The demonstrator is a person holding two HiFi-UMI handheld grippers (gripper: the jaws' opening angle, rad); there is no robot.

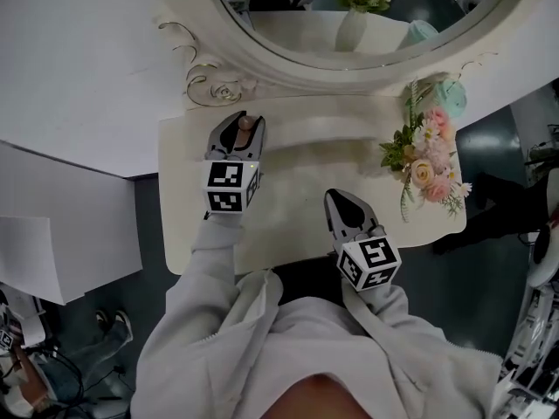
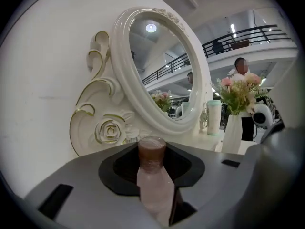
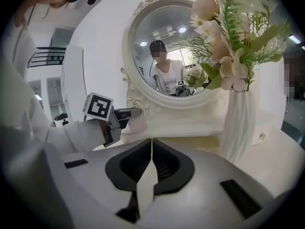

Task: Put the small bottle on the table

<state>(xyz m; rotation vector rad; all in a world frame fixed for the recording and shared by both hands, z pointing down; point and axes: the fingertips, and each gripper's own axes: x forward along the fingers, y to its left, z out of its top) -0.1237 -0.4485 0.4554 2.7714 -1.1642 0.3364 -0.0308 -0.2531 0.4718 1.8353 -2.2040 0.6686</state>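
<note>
Transport step, nearly at placement. I'm holding the small pale-pink bottle with a brown cap (image 2: 153, 175) in the left gripper (image 1: 240, 131), whose jaws are partly closed and pressing on the bottle's body. The bottle is sitting upright at the back left of the cream dressing-table surface (image 1: 306, 195), just in front of the oval white-framed mirror (image 2: 157, 66). From here I'm not able to tell whether its base is touching the surface or hanging just above it. The right gripper (image 3: 151, 149) is idling near the front edge, jaws together, gripping nothing. I'm judging the next move as lowering until the base is resting flat, then opening the jaws and backing off without tipping it.
</note>
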